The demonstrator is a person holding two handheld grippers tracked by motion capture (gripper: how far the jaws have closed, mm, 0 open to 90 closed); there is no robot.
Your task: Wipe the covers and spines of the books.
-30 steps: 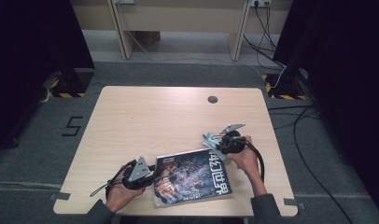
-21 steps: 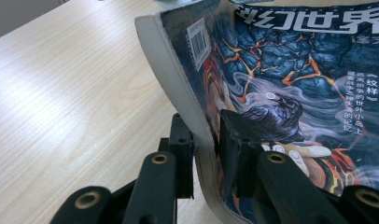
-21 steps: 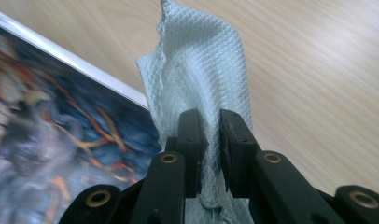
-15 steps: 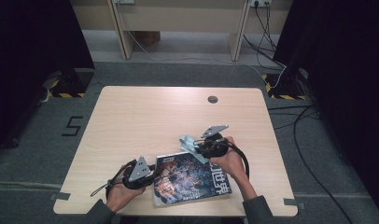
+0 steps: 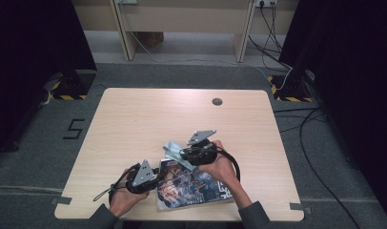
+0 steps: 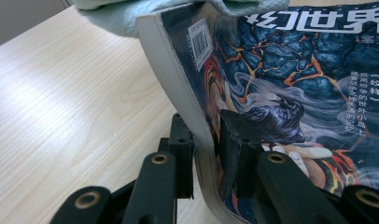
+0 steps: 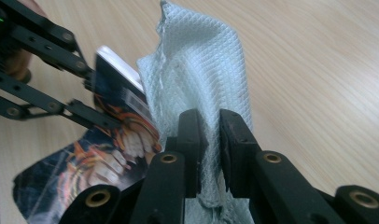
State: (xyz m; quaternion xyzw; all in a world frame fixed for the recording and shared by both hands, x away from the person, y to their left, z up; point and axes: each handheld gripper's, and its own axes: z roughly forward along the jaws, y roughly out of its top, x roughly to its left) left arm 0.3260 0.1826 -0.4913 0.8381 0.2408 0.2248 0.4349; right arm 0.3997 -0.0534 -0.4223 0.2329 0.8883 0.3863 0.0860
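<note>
Two grippers at work on one wooden table. Left gripper: jaws clamped on the spine edge of a magazine lying at the near table edge, that edge lifted. Right gripper: jaws pinching a pale green cloth, held over the magazine's far corner.

Your desk shows pale, smooth wood grain; the magazine has a glossy paper cover; the cloth is matt, waffle-textured fabric.
</note>
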